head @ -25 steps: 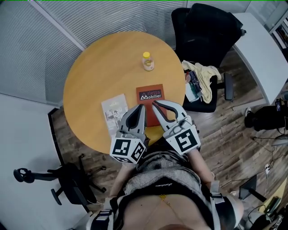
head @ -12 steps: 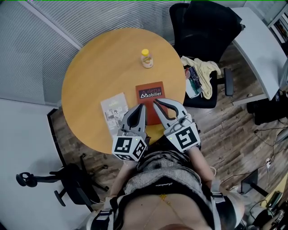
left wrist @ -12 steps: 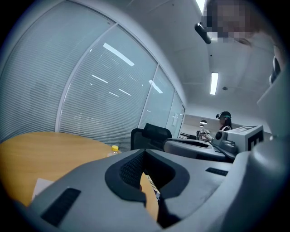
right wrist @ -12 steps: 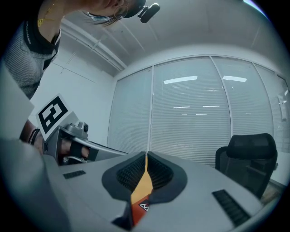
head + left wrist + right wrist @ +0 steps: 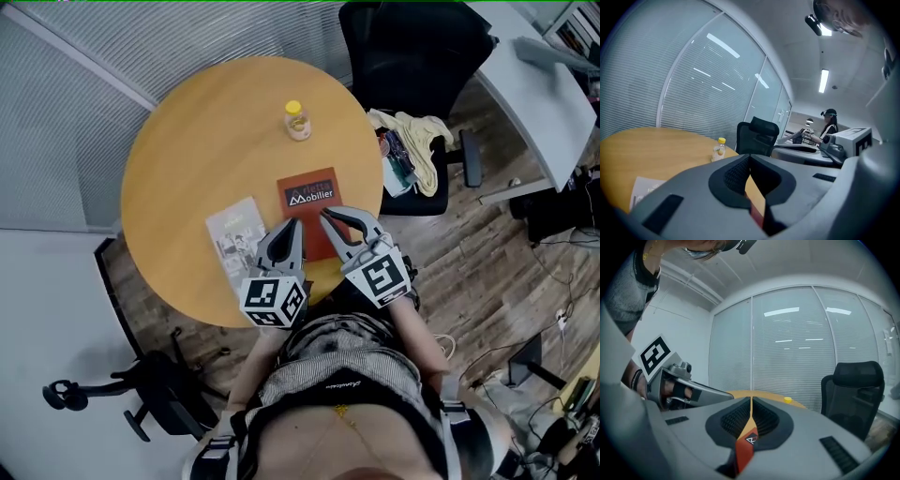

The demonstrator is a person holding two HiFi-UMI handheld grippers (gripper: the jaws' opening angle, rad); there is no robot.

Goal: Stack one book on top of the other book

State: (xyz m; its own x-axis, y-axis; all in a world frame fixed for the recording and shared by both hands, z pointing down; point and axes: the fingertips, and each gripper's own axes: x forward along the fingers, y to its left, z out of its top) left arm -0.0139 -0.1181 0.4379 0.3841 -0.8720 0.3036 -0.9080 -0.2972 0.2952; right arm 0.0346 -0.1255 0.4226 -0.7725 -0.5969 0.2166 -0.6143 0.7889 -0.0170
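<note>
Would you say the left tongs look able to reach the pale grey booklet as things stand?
Probably yes: the left tongs hang right beside the pale grey booklet, nothing lies between, though they are shut.

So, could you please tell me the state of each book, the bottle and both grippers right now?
red book: closed, flat on the table
pale book: closed, flat, beside it, not stacked
bottle: upright, cap on
left gripper: shut, empty
right gripper: shut, empty
</note>
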